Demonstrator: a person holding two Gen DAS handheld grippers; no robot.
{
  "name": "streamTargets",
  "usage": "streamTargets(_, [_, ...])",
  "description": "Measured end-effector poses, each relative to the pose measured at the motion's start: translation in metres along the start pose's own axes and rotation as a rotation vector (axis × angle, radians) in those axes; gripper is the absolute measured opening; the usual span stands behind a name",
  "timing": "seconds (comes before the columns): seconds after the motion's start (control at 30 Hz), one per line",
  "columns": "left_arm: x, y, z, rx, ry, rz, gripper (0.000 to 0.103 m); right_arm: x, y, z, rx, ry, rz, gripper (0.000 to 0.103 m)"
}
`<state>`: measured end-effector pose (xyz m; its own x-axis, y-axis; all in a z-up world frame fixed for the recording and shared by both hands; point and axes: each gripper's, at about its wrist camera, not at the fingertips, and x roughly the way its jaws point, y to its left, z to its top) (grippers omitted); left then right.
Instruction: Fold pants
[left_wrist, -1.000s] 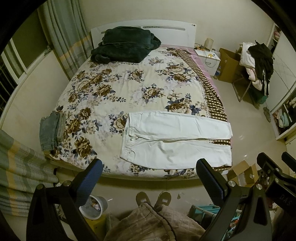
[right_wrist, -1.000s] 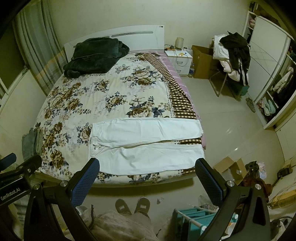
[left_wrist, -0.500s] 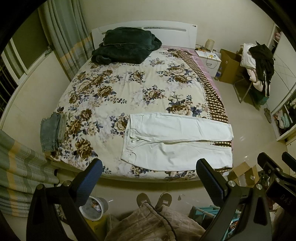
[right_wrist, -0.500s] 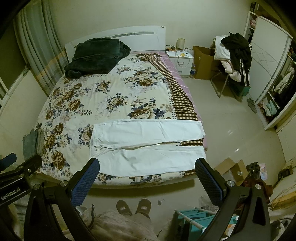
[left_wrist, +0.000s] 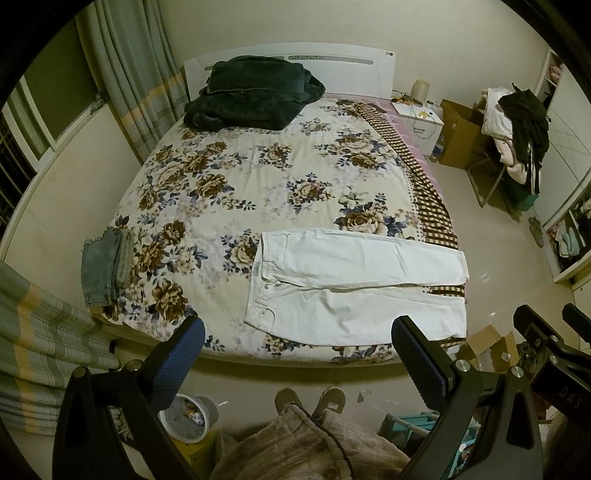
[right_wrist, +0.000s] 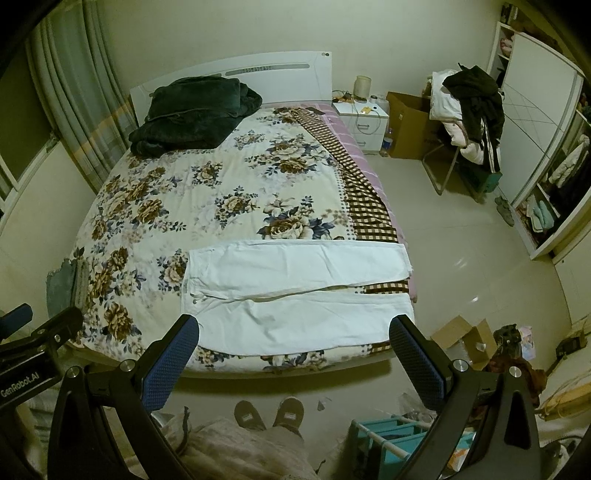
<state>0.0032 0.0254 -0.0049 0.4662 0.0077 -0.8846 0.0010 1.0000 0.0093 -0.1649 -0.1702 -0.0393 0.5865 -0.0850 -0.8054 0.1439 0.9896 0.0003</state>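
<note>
White pants (left_wrist: 354, 284) lie flat on the bed (left_wrist: 229, 192); both grippers' jaws gape wide, empty. The soft, limp cloth looks best pinched at waistband and hems.

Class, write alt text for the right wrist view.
White pants lie flat and unfolded across the foot of a floral bed, legs pointing right. The open right gripper hovers above the floor before them, holding nothing.

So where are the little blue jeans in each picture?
Left wrist: the jeans lie folded at the bed's left edge, left of the white pants.
Right wrist: the jeans peek out at the far left, just above the other gripper.
Shared landmark: the dark blanket by the headboard.
</note>
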Motion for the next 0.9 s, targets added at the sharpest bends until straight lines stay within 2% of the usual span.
streamTargets(0.27, [0.000,-0.001,-0.001,0.000,0.001,0.000,0.103,0.000,0.000,-0.001,-0.002,0.000,0.002,0.103])
streamTargets(0.3, [0.001,0.001,-0.001,0.001,0.001,0.000,0.103,0.004,0.020,0.007,-0.003,0.001,0.001,0.103])
streamTargets(0.53, [0.001,-0.001,-0.003,0.000,0.001,-0.002,0.103,0.004,0.036,0.006,-0.001,0.011,0.008,0.103])
streamTargets(0.57, [0.001,0.002,0.010,-0.002,0.004,-0.004,0.103,0.004,0.041,0.007,-0.001,0.013,0.007,0.103])
streamTargets(0.67, [0.005,0.004,0.014,-0.002,-0.007,0.007,0.103,0.008,0.054,0.006,0.006,0.018,-0.002,0.103])
streamTargets(0.77, [0.021,0.015,0.025,-0.011,-0.026,0.034,0.103,0.029,0.060,0.010,0.028,0.019,-0.023,0.103])
streamTargets(0.9, [0.056,0.026,0.044,-0.038,-0.045,0.052,0.103,0.067,0.045,0.030,0.093,0.016,-0.071,0.103])
